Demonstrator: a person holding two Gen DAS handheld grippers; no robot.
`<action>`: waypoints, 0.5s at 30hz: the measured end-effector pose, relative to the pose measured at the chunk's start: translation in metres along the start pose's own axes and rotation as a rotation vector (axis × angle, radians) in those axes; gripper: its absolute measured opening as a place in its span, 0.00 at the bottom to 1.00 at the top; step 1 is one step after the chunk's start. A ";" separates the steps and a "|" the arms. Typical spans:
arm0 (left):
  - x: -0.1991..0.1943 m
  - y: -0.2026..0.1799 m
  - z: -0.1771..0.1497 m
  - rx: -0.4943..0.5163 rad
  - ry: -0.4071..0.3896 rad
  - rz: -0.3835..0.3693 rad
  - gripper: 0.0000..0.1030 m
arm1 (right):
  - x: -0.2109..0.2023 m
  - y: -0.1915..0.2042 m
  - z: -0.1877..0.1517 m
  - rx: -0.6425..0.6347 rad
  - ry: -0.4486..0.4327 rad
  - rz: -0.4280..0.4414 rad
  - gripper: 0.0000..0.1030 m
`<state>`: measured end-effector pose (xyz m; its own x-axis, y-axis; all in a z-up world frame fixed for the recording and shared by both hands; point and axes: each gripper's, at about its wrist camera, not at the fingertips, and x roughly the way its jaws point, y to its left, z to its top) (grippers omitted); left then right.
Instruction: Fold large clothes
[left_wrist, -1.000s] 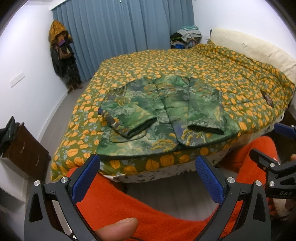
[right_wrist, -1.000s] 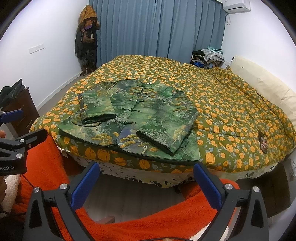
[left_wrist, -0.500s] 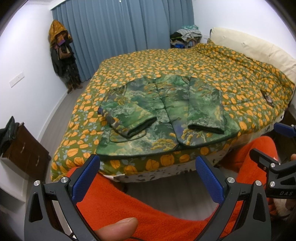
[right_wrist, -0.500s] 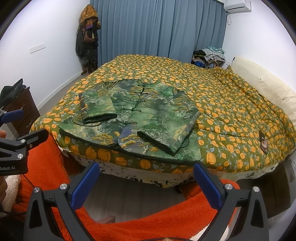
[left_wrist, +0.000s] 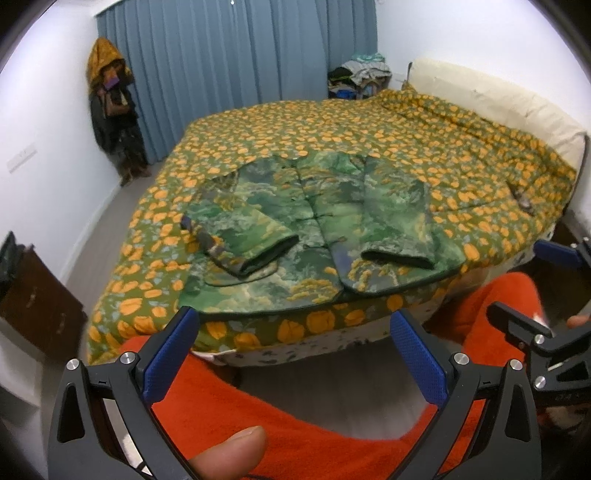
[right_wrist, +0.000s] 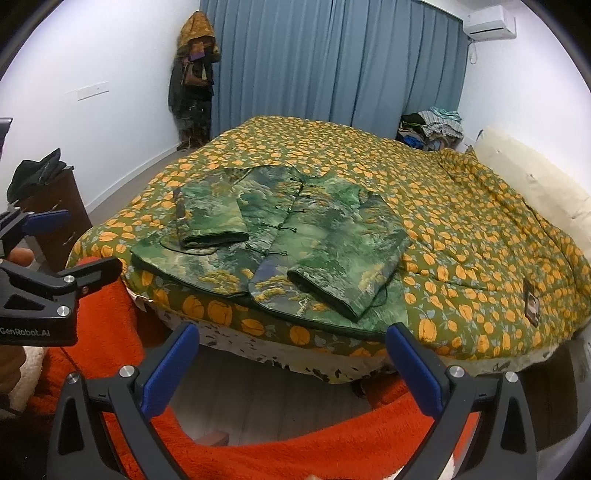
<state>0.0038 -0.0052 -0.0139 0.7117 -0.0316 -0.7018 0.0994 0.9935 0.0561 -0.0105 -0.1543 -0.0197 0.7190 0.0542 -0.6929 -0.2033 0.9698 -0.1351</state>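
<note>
two tools (left_wrist: 295, 354) (right_wrist: 291, 354) agape, jacket (right_wrist: 273, 240) on bed (right_wrist: 461, 229)

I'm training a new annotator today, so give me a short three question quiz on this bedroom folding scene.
1. True or false: both sleeves of the green jacket are folded over its front.
2. The jacket lies on: A) the floor, B) the bedspread, C) the dresser.
3. Fill in: the left gripper and right gripper are both ____, touching no cloth.

Key: 1 true; 2 B; 3 open.
</note>
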 end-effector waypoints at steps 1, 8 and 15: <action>0.001 0.003 0.001 -0.001 -0.009 0.018 1.00 | -0.001 -0.001 0.001 0.001 -0.006 0.004 1.00; 0.019 0.024 -0.004 -0.012 0.012 0.116 1.00 | -0.002 -0.033 0.013 0.081 -0.038 -0.001 1.00; 0.049 0.073 -0.002 -0.151 0.078 0.075 1.00 | 0.011 -0.073 0.019 0.139 -0.057 -0.027 1.00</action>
<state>0.0445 0.0659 -0.0456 0.6566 0.0460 -0.7528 -0.0618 0.9981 0.0070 0.0247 -0.2197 -0.0037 0.7604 0.0369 -0.6484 -0.0921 0.9944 -0.0514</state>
